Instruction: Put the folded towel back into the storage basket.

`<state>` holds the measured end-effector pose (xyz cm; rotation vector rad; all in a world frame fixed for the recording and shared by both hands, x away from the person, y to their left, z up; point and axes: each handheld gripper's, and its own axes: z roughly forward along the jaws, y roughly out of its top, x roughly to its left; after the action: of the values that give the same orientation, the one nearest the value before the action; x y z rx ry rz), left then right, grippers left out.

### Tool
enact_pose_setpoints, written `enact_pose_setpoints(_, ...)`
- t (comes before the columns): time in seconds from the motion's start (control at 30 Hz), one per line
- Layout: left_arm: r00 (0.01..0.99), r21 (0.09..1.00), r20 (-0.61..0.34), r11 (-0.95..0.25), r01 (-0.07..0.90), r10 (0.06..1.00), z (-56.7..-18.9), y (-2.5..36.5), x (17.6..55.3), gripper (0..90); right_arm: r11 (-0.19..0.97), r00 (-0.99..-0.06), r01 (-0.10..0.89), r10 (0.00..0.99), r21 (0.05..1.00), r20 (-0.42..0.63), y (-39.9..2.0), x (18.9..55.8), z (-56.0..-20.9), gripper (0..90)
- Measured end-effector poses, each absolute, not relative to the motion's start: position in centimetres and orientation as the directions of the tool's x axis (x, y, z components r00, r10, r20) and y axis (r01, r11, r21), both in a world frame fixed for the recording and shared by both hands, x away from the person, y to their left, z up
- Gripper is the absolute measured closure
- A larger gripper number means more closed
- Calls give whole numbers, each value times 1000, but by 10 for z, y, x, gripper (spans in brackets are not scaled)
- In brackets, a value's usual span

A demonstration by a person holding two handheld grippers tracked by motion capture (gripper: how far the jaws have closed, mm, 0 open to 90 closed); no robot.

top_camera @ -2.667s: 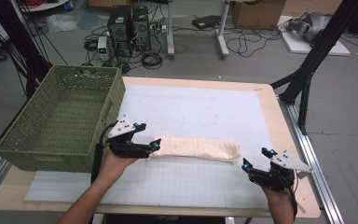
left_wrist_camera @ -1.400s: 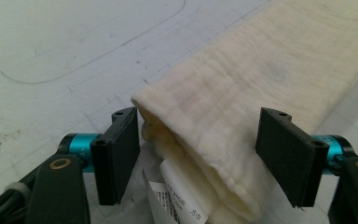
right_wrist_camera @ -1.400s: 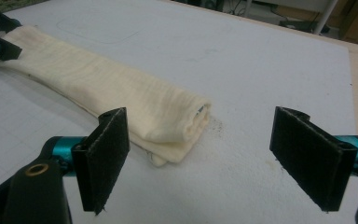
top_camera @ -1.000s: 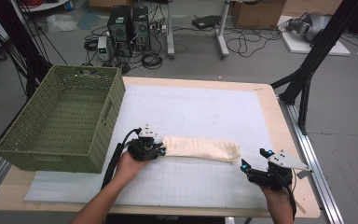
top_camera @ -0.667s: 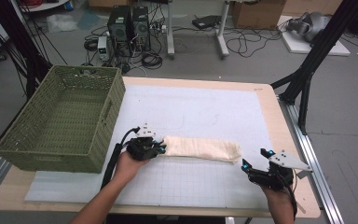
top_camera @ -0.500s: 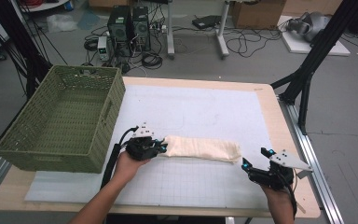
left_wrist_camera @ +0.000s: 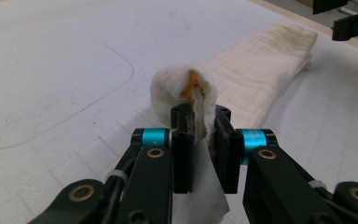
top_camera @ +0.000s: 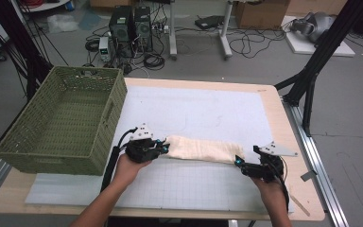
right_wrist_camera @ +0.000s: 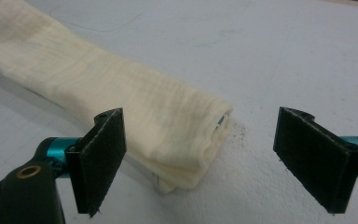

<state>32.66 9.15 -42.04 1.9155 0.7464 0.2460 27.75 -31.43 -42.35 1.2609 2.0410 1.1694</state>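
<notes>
Left hand-held gripper (left_wrist_camera: 200,121) clamped on one end of the folded cream towel (top_camera: 203,149), which lies across the desk (top_camera: 217,109); right hand-held gripper (right_wrist_camera: 200,158) spread wide at the other end. Risk: the shallow pinch slips, unrolling the fold.

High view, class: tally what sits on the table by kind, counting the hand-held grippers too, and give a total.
Cream folded cloths: 1
Green woven baskets: 1
White grid mats: 1
Grippers: 2, the left gripper shut on the cloth's end, the right gripper open at the other end
Total: 5
</notes>
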Motion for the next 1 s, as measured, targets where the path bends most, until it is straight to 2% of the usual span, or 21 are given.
enact_pose_setpoints(0.13,791,879,-146,-288,379,594,-419,92,326,793,213,-462,519,884,828,62,-311,288,-428,166)
enact_pose_setpoints(0.27,793,881,-137,-292,372,594,-419,92,325,792,241,-462,574,885,782,67,-303,301,-439,229)
enact_pose_setpoints(0.43,802,881,-119,-309,357,586,-420,91,323,792,250,-475,607,875,755,92,-302,303,-445,359)
enact_pose_setpoints(0.47,802,881,-119,-309,357,586,-420,91,323,792,250,-475,607,875,755,92,-302,303,-445,359)
enact_pose_setpoints(0.57,801,883,-116,-308,354,587,-420,91,322,792,237,-467,631,876,739,118,-304,304,-448,488)
enact_pose_setpoints(0.73,801,883,-112,-311,352,589,-423,92,321,792,223,-449,640,885,735,122,-305,304,-448,581)
enact_pose_setpoints(0.87,801,884,-111,-309,350,589,-425,92,320,792,219,-447,641,885,735,127,-306,304,-448,608)
enact_pose_setpoints(0.9,801,884,-108,-311,348,589,-426,92,319,792,235,-479,634,868,737,135,-305,304,-447,715)
enact_pose_setpoints(1.0,803,884,-97,-320,341,588,-427,93,319,792,263,-488,622,867,738,102,-300,303,-446,742)
